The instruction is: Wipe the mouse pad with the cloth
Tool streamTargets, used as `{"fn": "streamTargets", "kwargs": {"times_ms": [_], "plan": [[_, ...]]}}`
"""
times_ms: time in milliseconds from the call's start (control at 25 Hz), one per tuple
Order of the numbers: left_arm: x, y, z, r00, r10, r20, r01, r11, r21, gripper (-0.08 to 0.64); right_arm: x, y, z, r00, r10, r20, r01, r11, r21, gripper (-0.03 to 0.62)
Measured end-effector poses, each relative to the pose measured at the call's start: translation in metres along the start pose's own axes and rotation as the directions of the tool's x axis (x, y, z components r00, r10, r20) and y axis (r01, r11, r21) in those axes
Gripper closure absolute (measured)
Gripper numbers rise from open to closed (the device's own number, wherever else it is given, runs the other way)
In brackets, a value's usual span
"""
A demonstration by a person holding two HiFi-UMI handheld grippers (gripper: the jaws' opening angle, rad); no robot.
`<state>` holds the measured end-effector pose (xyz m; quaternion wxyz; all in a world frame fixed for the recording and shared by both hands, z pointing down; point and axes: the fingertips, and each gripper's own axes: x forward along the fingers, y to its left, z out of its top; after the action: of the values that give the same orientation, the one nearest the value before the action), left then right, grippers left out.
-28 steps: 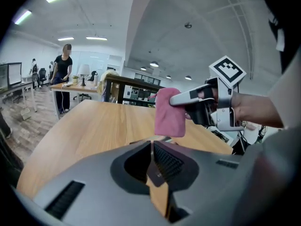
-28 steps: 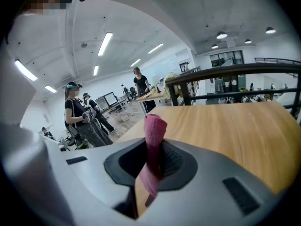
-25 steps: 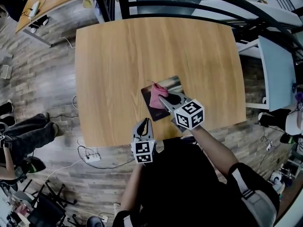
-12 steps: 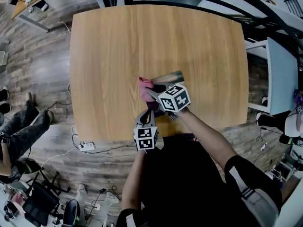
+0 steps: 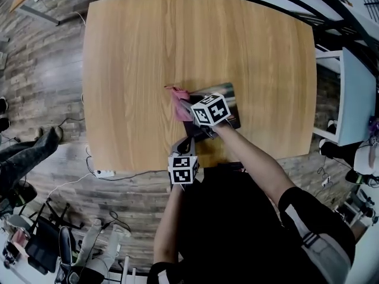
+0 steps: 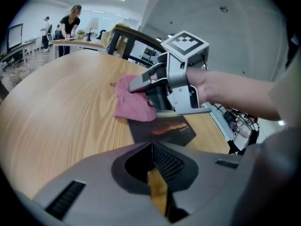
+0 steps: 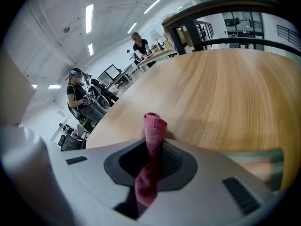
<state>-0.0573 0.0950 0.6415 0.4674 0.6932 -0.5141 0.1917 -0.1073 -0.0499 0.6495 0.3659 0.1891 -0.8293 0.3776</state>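
Cloth (image 6: 132,106) pinched in right gripper (image 6: 135,85), lying over the left edge of mouse pad (image 6: 165,129) and partly on table (image 5: 148,52). Left gripper (image 5: 184,149) jaws together, empty, over table's near edge, near pad.

No text can be read; the small print on the mouse pad (image 6: 175,131) is too blurred to make out.

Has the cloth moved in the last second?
Yes. Held in the right gripper, the cloth has slid left: from on the mouse pad to past its left edge, onto the table.
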Motion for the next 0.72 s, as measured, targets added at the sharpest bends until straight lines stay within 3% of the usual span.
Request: {"fn": "streamTargets", "kwargs": {"times_ms": [440, 720], "plan": [[0.023, -0.002, -0.018, 0.994, -0.023, -0.105, 0.015, 0.997, -0.077, 0.535, 0.007, 0.0, -0.007, 0.999, 0.013, -0.04, -0.013, 1.0, -0.013, 0.528], [0.024, -0.001, -0.011, 0.99, 0.056, -0.128, -0.06, 0.998, -0.031, 0.537, 0.007, -0.004, -0.003, 0.999, 0.021, -0.032, -0.022, 0.999, -0.032, 0.528]]}}
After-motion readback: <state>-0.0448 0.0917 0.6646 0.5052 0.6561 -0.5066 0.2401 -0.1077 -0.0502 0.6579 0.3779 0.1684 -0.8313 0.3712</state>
